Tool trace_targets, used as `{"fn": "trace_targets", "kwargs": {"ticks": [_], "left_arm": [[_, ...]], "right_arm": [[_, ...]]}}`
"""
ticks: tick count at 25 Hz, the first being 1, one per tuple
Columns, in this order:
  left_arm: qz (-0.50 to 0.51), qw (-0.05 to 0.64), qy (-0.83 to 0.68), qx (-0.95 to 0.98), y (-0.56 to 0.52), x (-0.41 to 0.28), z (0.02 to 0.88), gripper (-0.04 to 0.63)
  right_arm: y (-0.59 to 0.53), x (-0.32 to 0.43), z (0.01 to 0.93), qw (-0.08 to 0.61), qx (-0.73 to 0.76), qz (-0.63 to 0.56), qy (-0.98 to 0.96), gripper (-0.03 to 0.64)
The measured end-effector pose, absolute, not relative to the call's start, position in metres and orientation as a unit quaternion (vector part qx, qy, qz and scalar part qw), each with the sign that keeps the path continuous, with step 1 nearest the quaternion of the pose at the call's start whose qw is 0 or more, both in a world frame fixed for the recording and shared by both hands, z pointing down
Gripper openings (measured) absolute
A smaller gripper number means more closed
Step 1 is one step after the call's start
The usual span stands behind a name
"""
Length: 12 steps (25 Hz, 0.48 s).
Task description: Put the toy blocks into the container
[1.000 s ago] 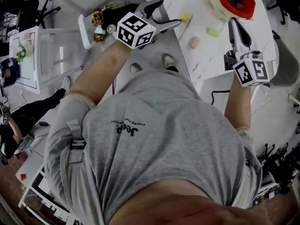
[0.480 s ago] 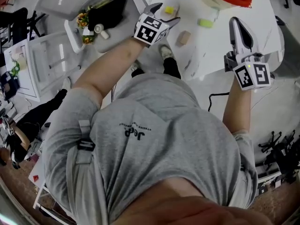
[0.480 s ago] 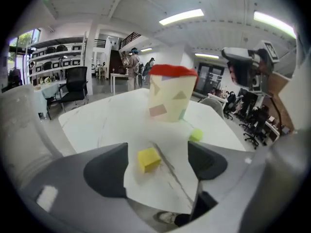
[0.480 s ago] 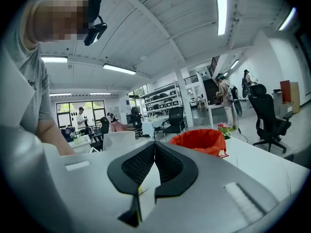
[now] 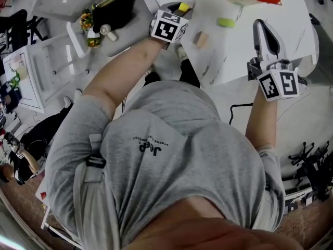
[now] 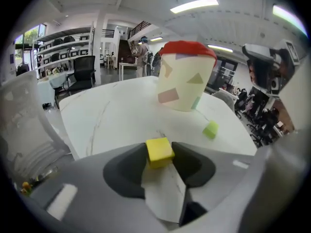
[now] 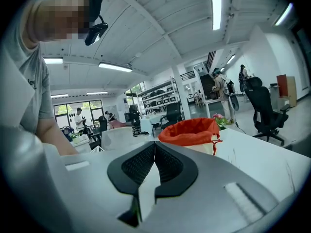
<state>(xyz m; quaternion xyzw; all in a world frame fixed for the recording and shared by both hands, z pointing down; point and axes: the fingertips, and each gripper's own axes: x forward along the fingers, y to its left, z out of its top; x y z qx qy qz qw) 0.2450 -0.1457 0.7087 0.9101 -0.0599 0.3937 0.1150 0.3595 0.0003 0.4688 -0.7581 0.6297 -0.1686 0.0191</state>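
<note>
A yellow block [image 6: 159,151] sits on the white table [image 6: 112,115] between the jaws of my left gripper [image 6: 160,155]. The jaws have just been closing, and both pads now touch the block's sides. In the head view the left gripper [image 5: 179,9] reaches onto the table's near corner by the yellow block [image 5: 183,7]. A green block [image 5: 226,22] and a tan block [image 5: 201,39] lie loose nearby. The container [image 6: 186,76], cream with a red lining, stands beyond the blocks. My right gripper [image 7: 154,147] is shut and empty, hanging over the table's right part and pointing at the container [image 7: 190,132].
A grey seat [image 5: 62,4] with a black bag [image 5: 112,12] and small flowers stands left of the table. A white rack [image 5: 52,61] stands farther left. The table's front edge [image 5: 234,77] runs just below my right gripper.
My left gripper has dropped from above the table's corner to the yellow block, and its jaws have closed round it. The right gripper has sunk a little.
</note>
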Motion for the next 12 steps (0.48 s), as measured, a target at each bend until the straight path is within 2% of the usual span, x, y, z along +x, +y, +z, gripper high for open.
{"fn": "trace_targets", "kwargs": {"ticks": [6, 12], "left_arm": [[0.386, 0.111, -0.041, 0.915, -0.143, 0.253, 0.685, 0.213], [0.348, 0.089, -0.003, 0.933, -0.138, 0.280, 0.626, 0.212]], "right_arm": [[0.001, 0.370, 0.464, 0.027, -0.764, -0.164, 0.623, 0.005], [0.005, 0.383, 0.447, 0.035, -0.770, -0.148, 0.620, 0.005]]}}
